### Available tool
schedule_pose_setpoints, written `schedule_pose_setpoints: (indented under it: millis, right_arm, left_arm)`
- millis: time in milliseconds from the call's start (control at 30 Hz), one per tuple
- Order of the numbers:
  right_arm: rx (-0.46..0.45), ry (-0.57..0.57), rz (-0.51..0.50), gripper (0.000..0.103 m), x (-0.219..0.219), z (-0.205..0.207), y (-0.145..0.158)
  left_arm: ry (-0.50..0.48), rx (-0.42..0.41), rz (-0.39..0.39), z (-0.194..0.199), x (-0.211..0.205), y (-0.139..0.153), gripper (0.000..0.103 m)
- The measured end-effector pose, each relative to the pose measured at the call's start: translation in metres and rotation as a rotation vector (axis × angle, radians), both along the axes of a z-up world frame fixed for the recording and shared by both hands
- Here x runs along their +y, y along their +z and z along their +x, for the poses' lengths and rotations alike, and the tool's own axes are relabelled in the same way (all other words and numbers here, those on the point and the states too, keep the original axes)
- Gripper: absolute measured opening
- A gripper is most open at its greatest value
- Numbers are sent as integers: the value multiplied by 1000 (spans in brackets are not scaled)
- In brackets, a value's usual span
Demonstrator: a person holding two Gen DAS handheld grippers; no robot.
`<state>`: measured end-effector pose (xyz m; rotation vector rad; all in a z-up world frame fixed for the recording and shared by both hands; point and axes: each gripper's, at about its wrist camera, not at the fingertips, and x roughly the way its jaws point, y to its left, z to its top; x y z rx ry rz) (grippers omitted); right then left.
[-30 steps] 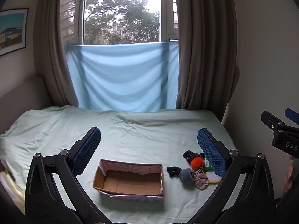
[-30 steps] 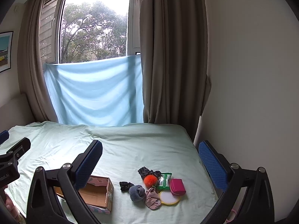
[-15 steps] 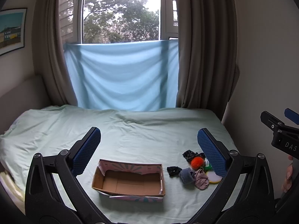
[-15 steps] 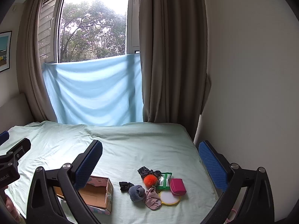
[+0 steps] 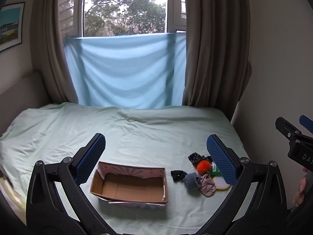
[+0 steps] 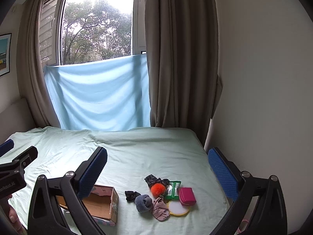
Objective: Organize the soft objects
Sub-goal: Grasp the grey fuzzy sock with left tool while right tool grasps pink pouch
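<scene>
We hold the left gripper above the near edge of the bed, jaws spread wide with nothing between them; the right gripper hangs likewise, wide and empty. On the pale green sheet sits an open cardboard box, bare inside. Just right of it lies a small cluster of things, touching or overlapping: a black scrunchie, a grey-blue rolled sock, a pink fabric piece, an orange pompom, a dark patterned cloth, a green packet, a magenta pouch and a round yellow-rimmed disc. Behind the bed, a light blue sheet hangs across the window between brown curtains.
</scene>
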<state>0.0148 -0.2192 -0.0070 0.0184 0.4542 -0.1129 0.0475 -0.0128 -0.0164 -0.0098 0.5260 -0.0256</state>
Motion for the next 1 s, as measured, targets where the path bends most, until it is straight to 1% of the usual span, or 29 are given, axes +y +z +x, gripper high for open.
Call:
schedule_pose_setpoints:
  millis: [167, 233, 333, 400, 467, 567, 600, 700, 800, 867, 1000]
  right_arm:
    - [47, -4, -7, 103, -17, 13, -17]
    - [80, -7, 1, 103, -29, 21, -30]
    - [131, -7, 22, 103, -51, 37, -56]
    - [154, -5, 29, 103, -62, 45, -72]
    - [187, -10, 29, 103, -75, 57, -93]
    - [243, -15, 47, 103, -96, 77, -129]
    - [253, -18, 48, 103, -101, 81, -136]
    - [310, -30, 74, 103, -122, 103, -174]
    - [344, -40, 96, 103, -138, 121, -205]
    - [373, -47, 114, 103, -151, 135, -234]
    - [434, -51, 167, 103, -172, 159, -289]
  left_arm:
    - [-20, 91, -34, 22, -21, -31, 103]
    - [-35, 132, -61, 32, -31, -47, 103]
    - [-54, 199, -123, 48, -46, -77, 102]
    - [-50, 248, -136, 60, -59, -100, 103]
    - [-44, 289, -148, 72, -71, -124, 103]
    - [-45, 358, -185, 93, -86, -164, 102]
    - [-47, 385, -194, 100, -91, -178, 102]
    - [-45, 470, -212, 122, -105, -226, 102]
    - [-28, 559, -240, 143, -115, -275, 102]
    - [-20, 600, -268, 155, -117, -306, 102]
    - [-8, 661, -270, 177, -127, -355, 102]
